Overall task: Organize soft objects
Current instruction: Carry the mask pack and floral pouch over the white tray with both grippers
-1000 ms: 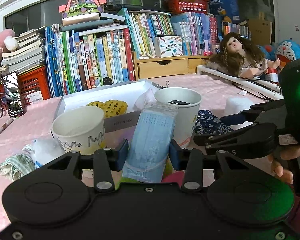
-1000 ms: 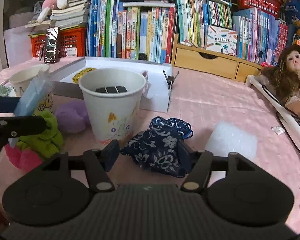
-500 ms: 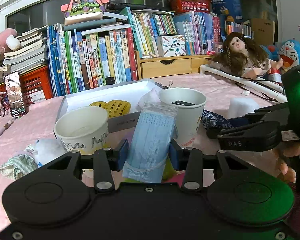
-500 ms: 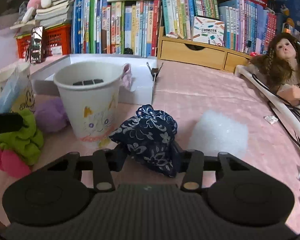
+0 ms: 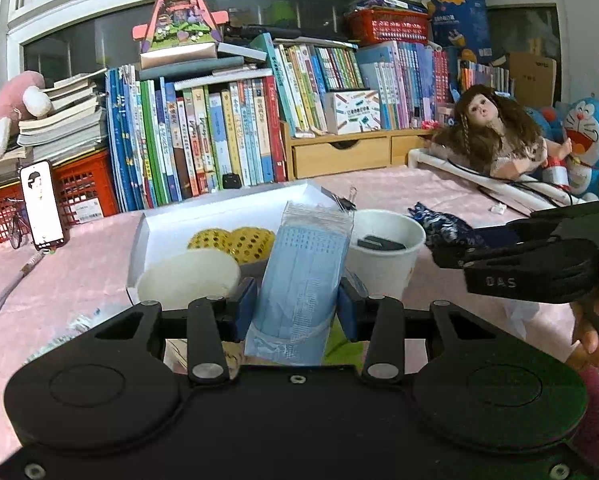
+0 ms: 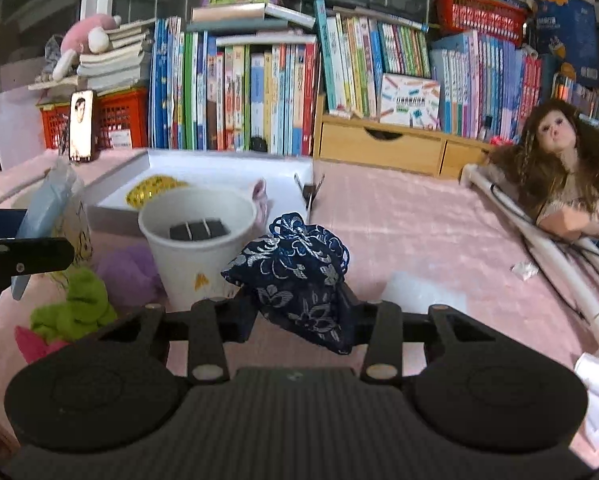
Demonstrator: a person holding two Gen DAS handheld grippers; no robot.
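My left gripper (image 5: 297, 306) is shut on a pack of blue face masks (image 5: 303, 280) and holds it upright above the table. My right gripper (image 6: 299, 308) is shut on a dark blue floral cloth pouch (image 6: 295, 276), lifted off the pink tablecloth. The pouch (image 5: 439, 226) and the right gripper (image 5: 527, 256) also show at the right of the left wrist view. The mask pack (image 6: 45, 216) shows at the left of the right wrist view. A white open box (image 5: 227, 216) holding a yellow mesh item (image 5: 235, 240) lies behind the cups.
Two white paper cups (image 5: 383, 252) (image 5: 187, 276) stand in front of the box. Green (image 6: 75, 304), purple (image 6: 123, 272) and pink (image 6: 35, 344) soft items lie at the left. A white foam piece (image 6: 423, 296), a doll (image 6: 555, 176) and books (image 6: 259, 96) lie beyond.
Both grippers have risen with their loads. The pouch has come off the table and up past the cup's side. The mask pack is now higher, in front of the box.
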